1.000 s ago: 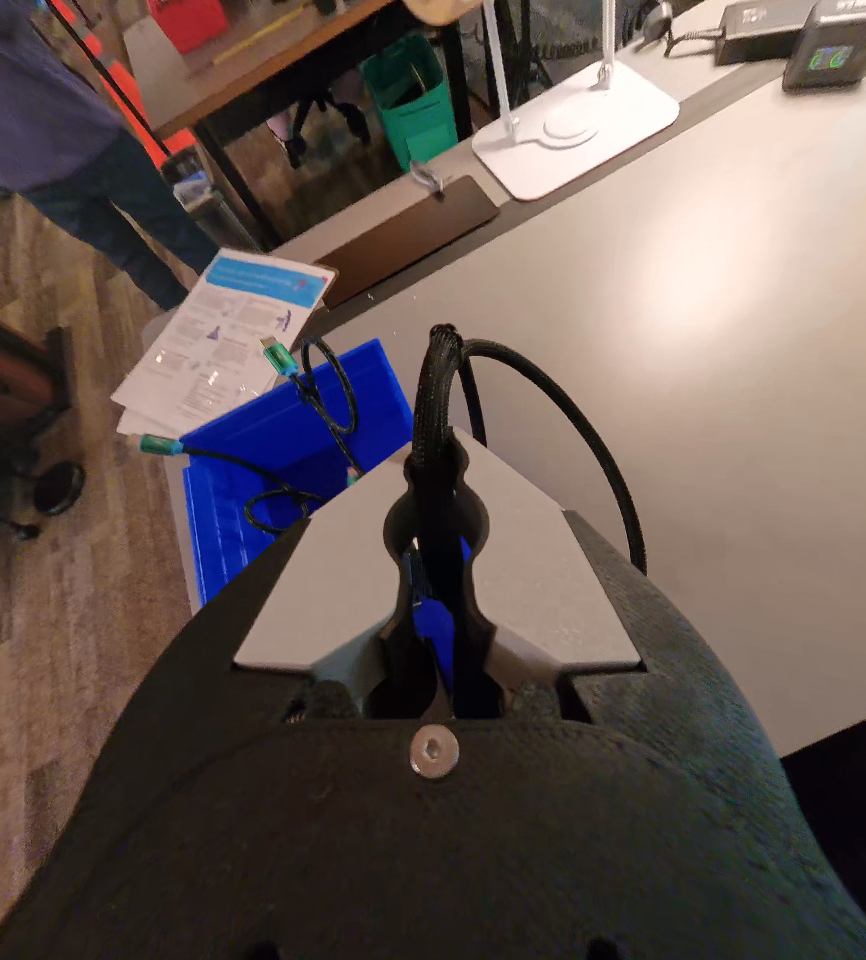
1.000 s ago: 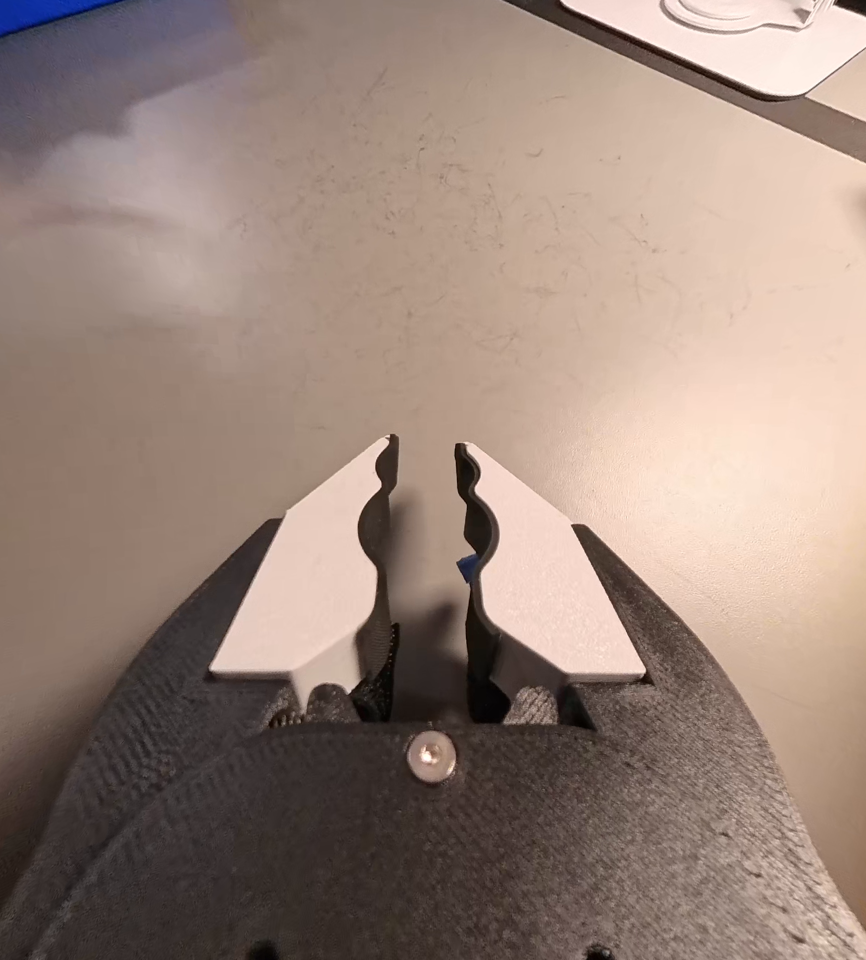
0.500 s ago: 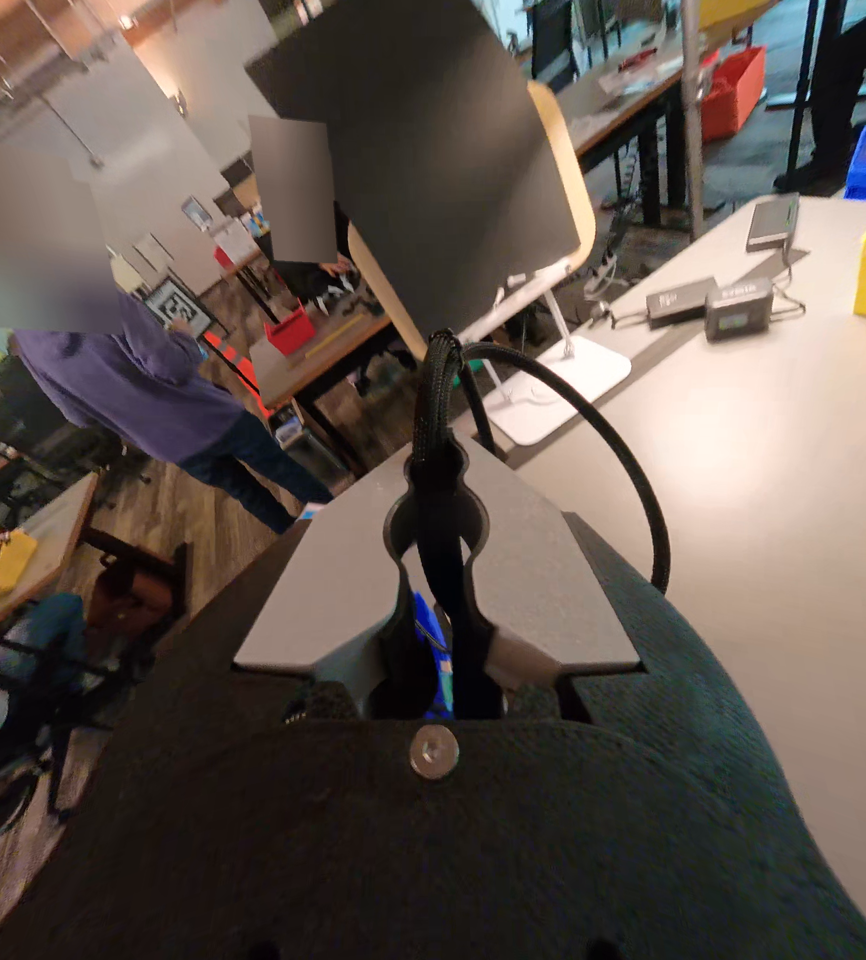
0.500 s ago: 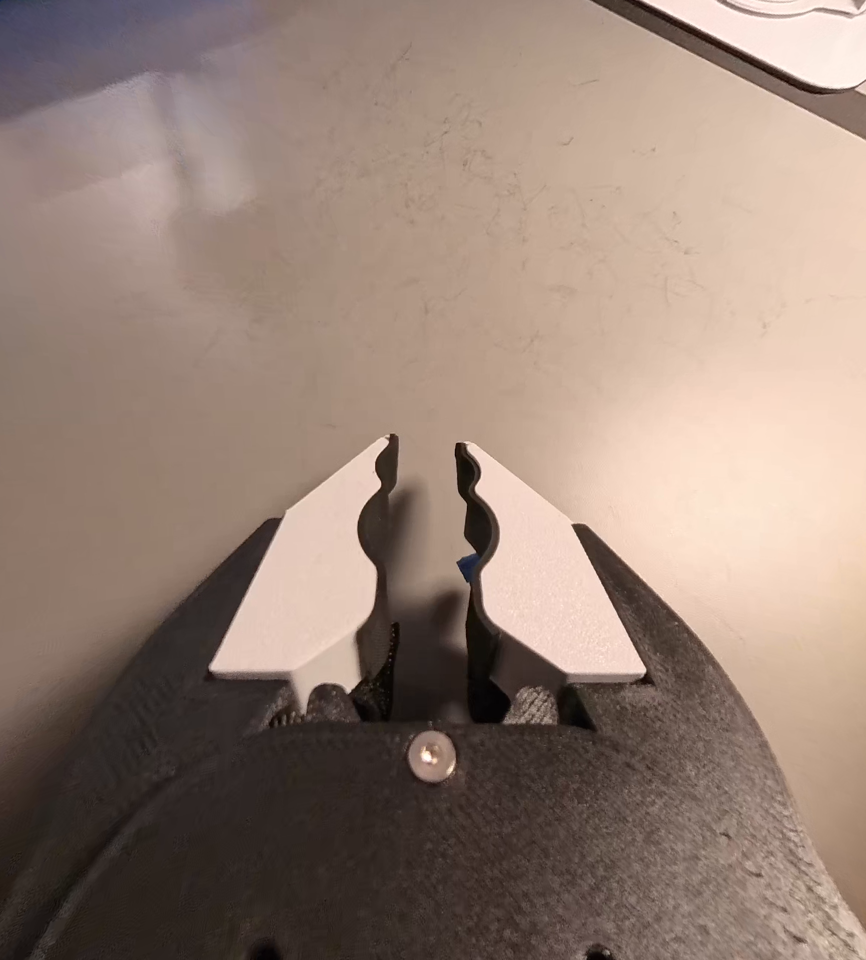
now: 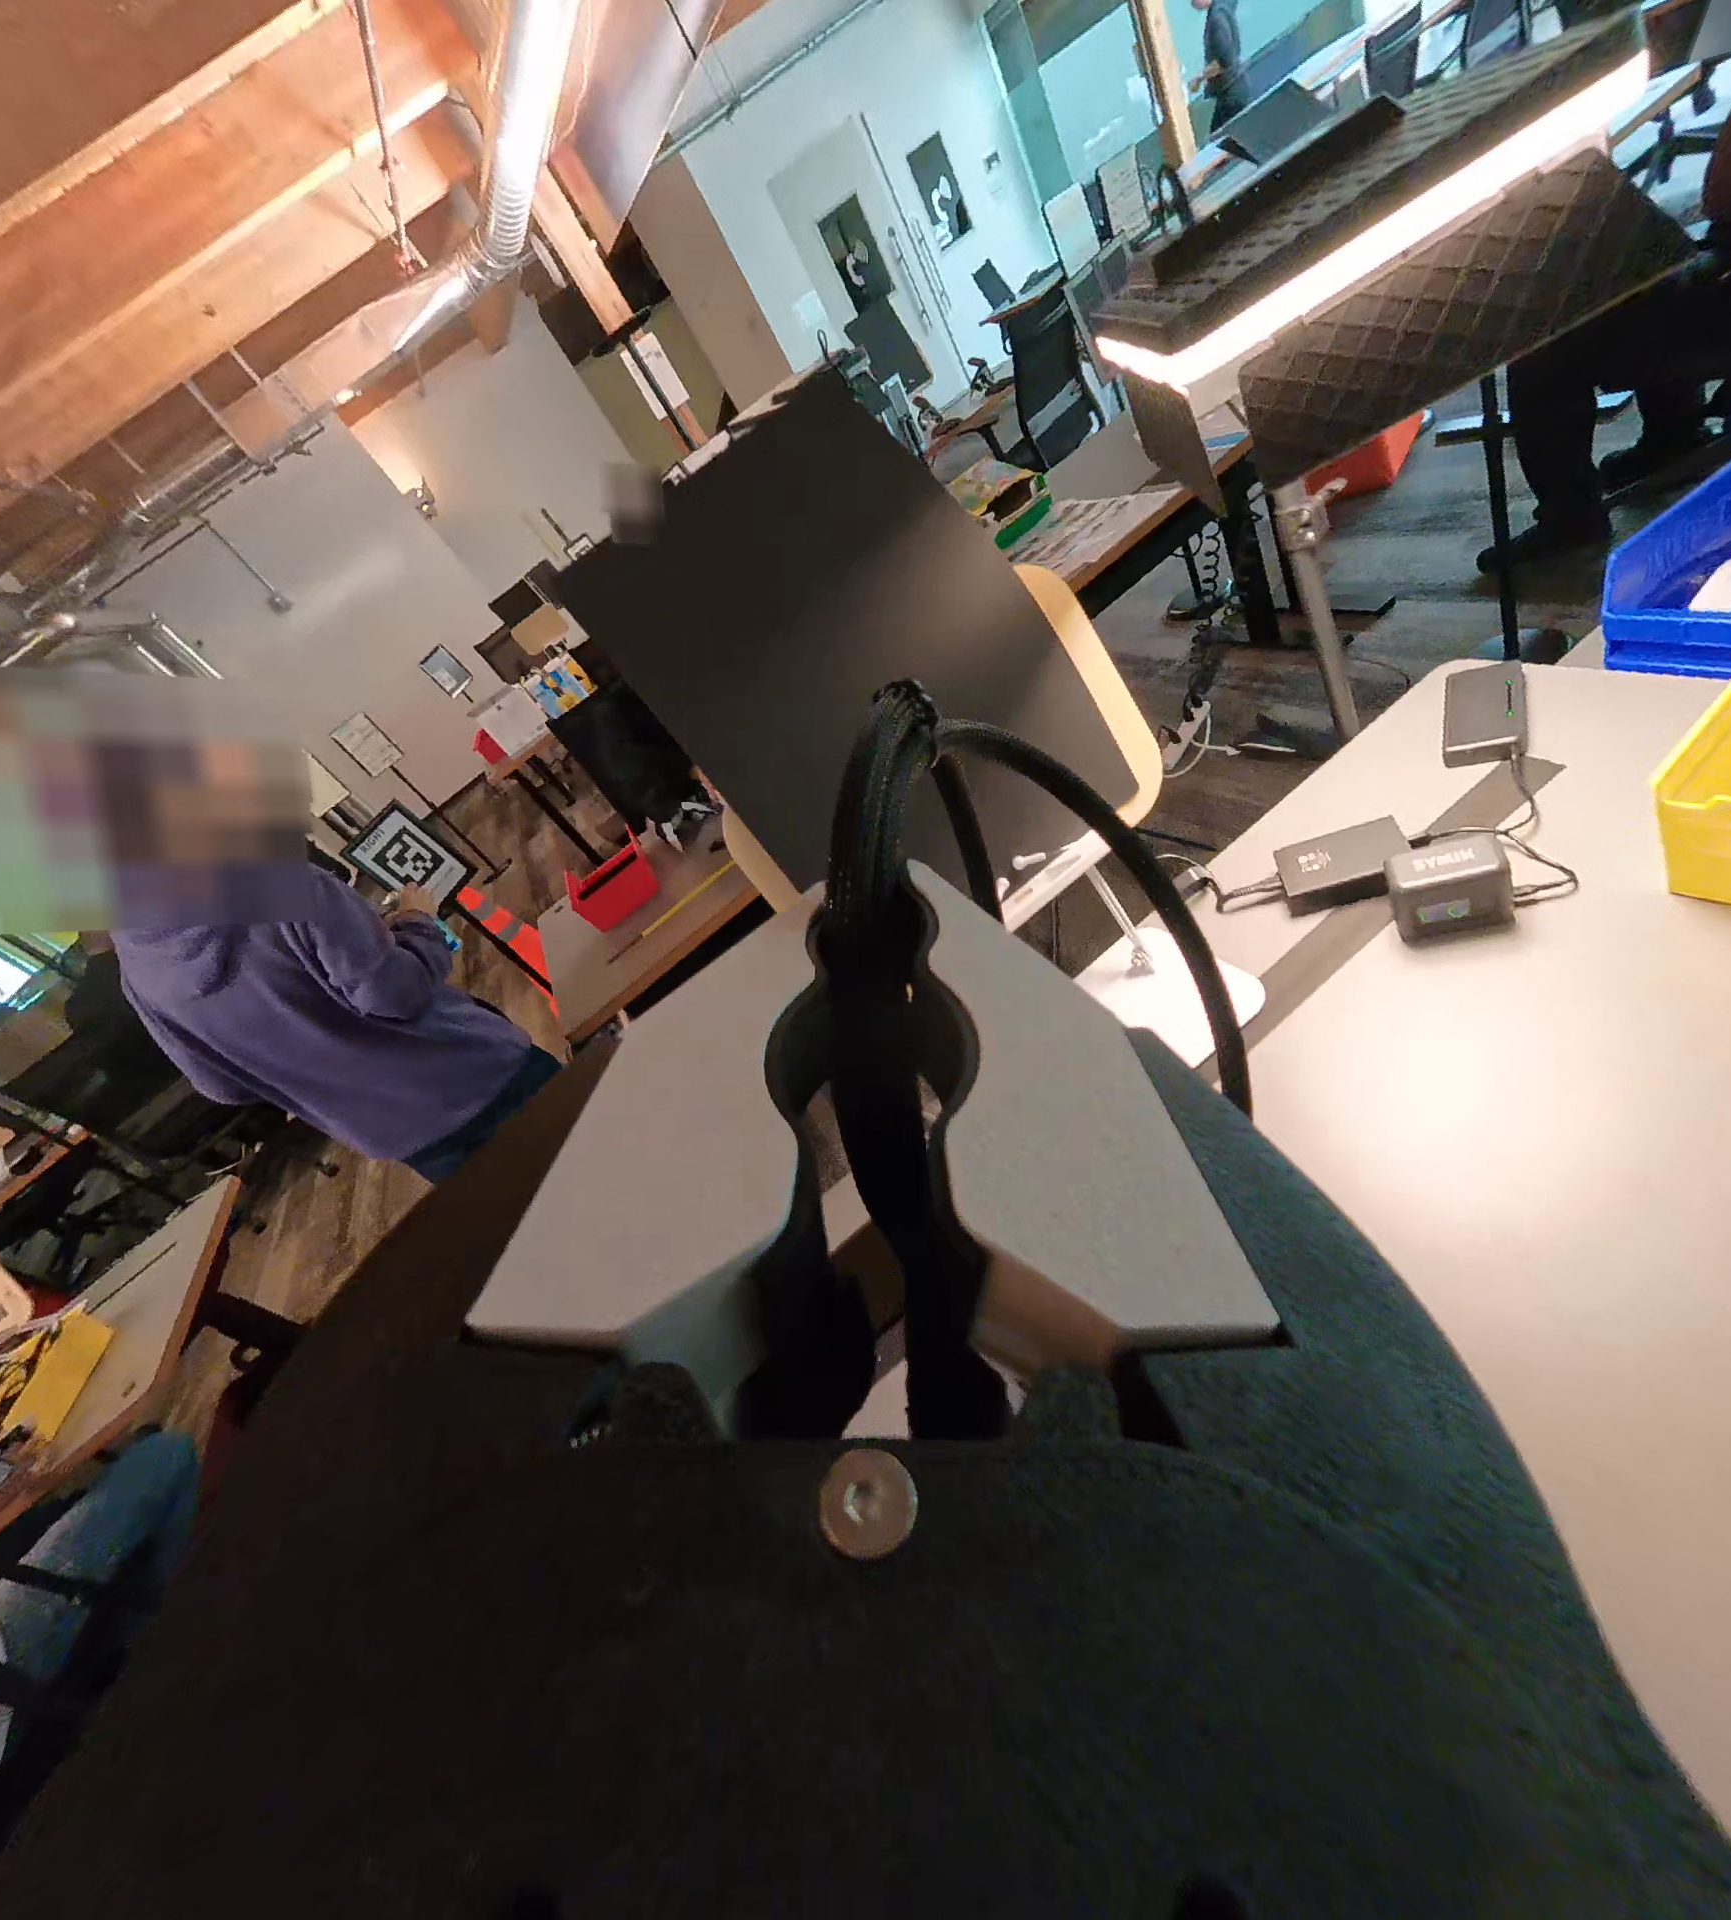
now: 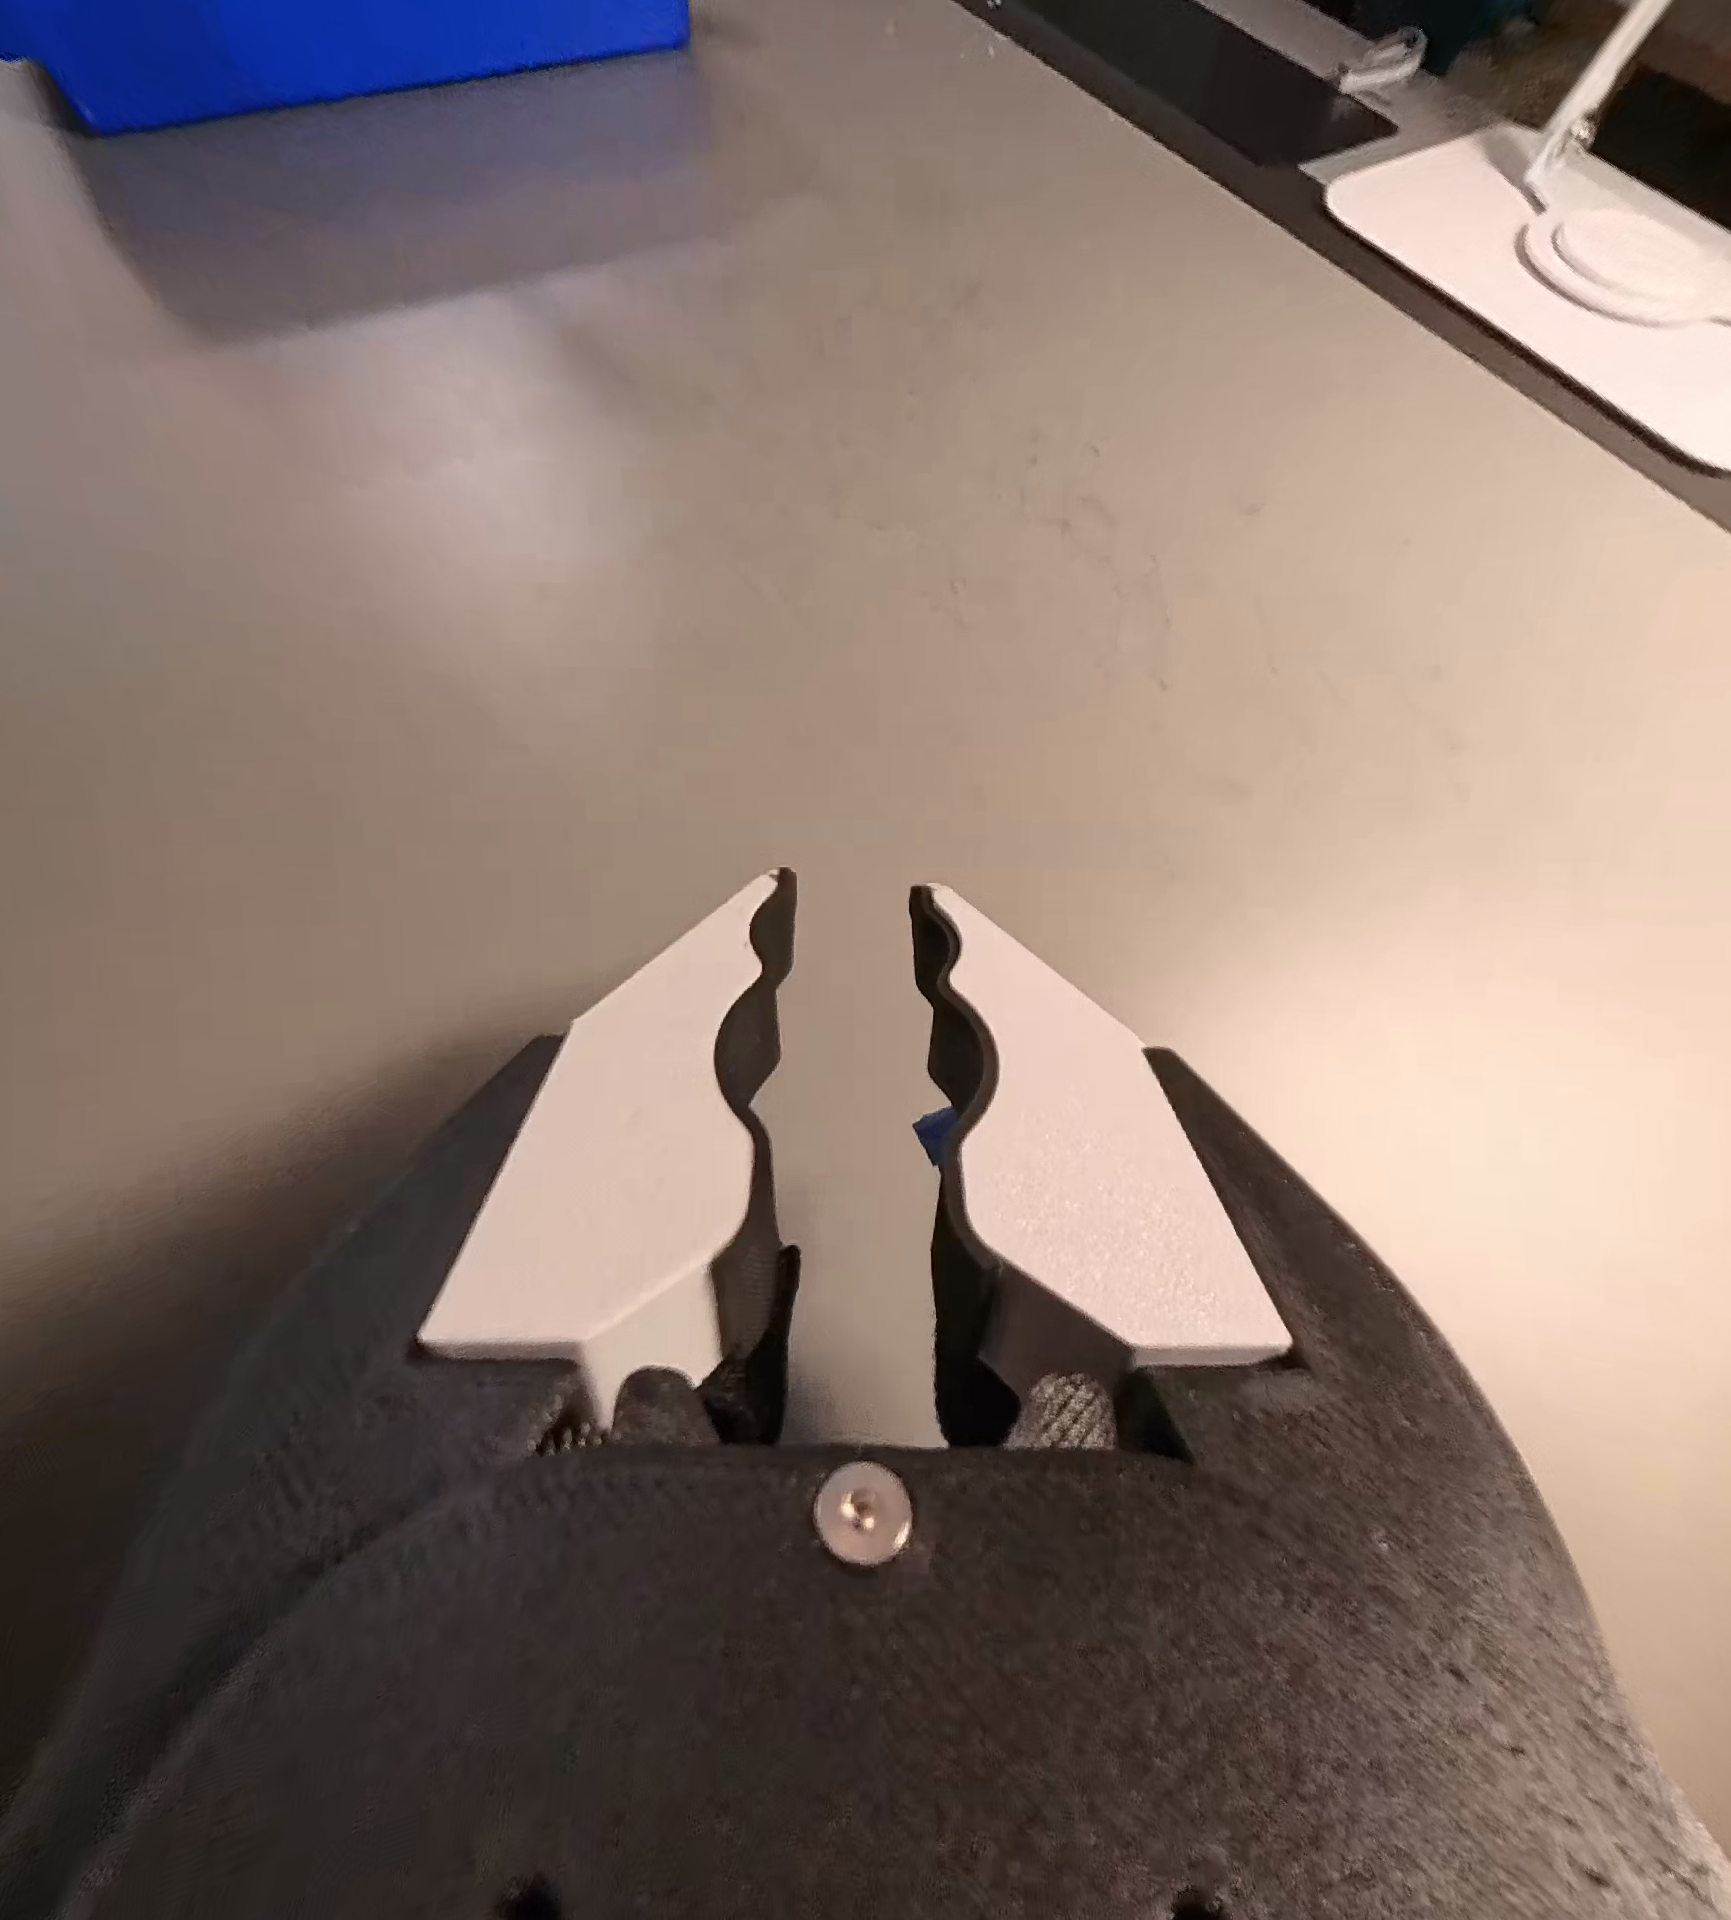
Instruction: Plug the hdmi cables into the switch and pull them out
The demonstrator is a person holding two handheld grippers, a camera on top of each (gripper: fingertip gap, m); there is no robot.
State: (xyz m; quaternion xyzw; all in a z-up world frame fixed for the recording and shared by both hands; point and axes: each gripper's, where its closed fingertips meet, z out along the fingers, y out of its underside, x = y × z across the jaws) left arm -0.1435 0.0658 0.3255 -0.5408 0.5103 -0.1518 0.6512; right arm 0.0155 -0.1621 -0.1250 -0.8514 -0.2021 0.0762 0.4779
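1. Since the earlier frame, the left gripper (image 5: 871,904) has tilted upward, still pinching the black braided HDMI cable (image 5: 1100,831) above the grey table (image 5: 1515,1143).
2. Only the right wrist view shows the blue plastic bin (image 6: 341,62) at the table's far edge; there the right gripper (image 6: 848,883) is empty, its fingers slightly spread.

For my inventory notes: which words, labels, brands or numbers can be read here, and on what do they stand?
I do not quote writing; these things bear it.
Small grey box: lettering on top.
Flat black adapter beside it: mark too small.
Framed black-and-white code sign: tiny heading.
Right wrist view: none.
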